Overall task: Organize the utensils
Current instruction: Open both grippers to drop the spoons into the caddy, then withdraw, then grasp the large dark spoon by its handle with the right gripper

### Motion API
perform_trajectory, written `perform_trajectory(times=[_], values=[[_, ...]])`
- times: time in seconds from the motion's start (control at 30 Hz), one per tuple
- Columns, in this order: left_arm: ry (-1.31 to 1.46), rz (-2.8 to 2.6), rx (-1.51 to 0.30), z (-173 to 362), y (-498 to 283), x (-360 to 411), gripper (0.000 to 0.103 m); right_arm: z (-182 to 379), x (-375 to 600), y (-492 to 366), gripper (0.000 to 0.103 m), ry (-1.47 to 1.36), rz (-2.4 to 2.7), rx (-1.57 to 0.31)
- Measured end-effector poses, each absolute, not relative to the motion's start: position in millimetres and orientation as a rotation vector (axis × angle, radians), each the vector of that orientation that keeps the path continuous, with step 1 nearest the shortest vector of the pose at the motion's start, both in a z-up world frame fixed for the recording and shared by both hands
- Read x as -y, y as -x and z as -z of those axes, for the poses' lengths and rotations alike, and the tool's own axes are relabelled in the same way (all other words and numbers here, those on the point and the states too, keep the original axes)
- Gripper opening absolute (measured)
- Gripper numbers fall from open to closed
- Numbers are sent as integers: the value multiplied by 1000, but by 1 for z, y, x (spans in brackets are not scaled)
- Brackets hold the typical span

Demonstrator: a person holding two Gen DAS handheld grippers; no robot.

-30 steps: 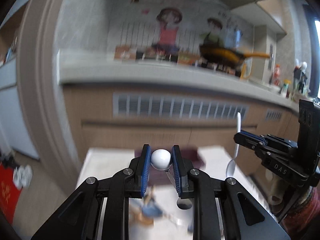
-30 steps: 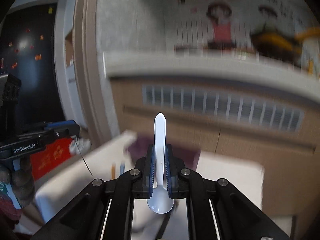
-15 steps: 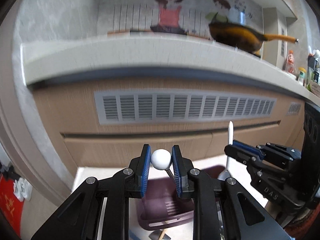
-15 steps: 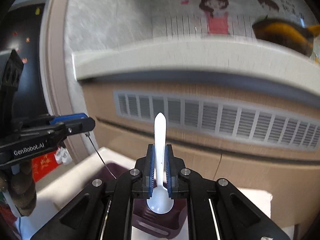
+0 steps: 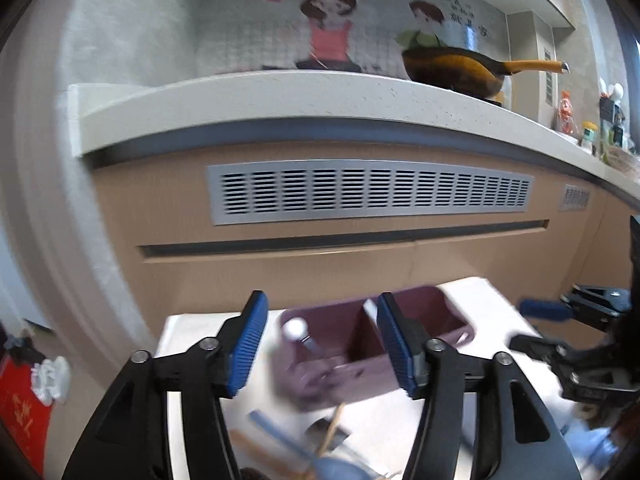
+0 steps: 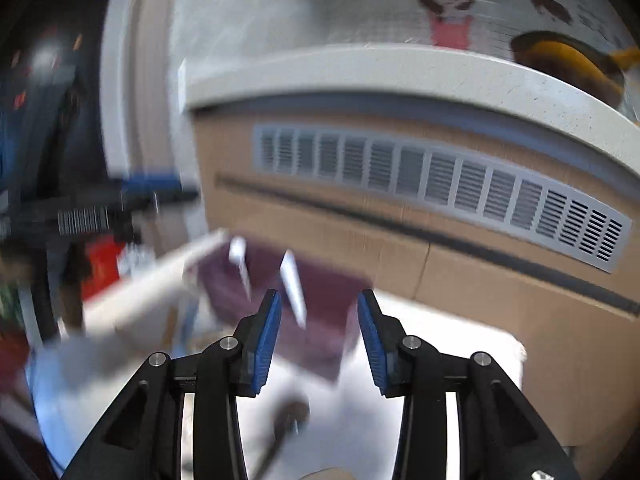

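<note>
A purple two-compartment caddy (image 5: 360, 376) stands on the white table (image 5: 488, 304). My left gripper (image 5: 320, 320) hangs just before it, its jaws opening wide with nothing pressed between them. A white ball-topped utensil (image 5: 296, 326) stands loose in the caddy's left compartment. In the right wrist view my right gripper (image 6: 320, 308) is opening above the caddy (image 6: 324, 344). The white spoon (image 6: 292, 288) leans free between the pads, touching neither, with its lower end in the caddy. The ball-topped utensil (image 6: 238, 256) shows blurred to its left.
Several loose utensils, among them a blue one (image 5: 276, 428) and wooden chopsticks (image 5: 332, 426), lie on the table in front of the caddy. My right gripper (image 5: 560, 328) shows at the right edge. A kitchen cabinet with a vent grille (image 5: 368, 192) rises behind the table.
Both grippers have sunk toward the caddy and opened. The left let go of the ball-topped utensil and the right let go of the white spoon; both pieces now sit in the caddy.
</note>
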State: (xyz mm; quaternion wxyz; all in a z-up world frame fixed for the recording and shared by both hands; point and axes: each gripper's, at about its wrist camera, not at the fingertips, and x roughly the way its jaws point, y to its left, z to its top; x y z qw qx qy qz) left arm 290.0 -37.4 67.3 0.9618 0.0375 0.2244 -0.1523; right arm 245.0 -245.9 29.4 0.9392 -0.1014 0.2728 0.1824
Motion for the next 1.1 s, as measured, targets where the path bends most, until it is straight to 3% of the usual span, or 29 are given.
perform_trajectory(times=[0.2, 0.37, 0.73, 0.87, 1.1], values=[[-51, 292, -650, -8, -247, 4, 61, 18, 243, -190, 38, 245, -546, -741], [-44, 258, -709, 27, -218, -13, 61, 49, 239, -147, 38, 321, -586, -802], [55, 309, -796, 49, -202, -30, 61, 91, 237, -138, 38, 565, -609, -896], [77, 346, -815, 51, -205, -25, 61, 87, 242, -157, 38, 504, -565, -869], [19, 420, -834, 53, -199, 3, 60, 86, 279, -219, 38, 107, -454, -968]])
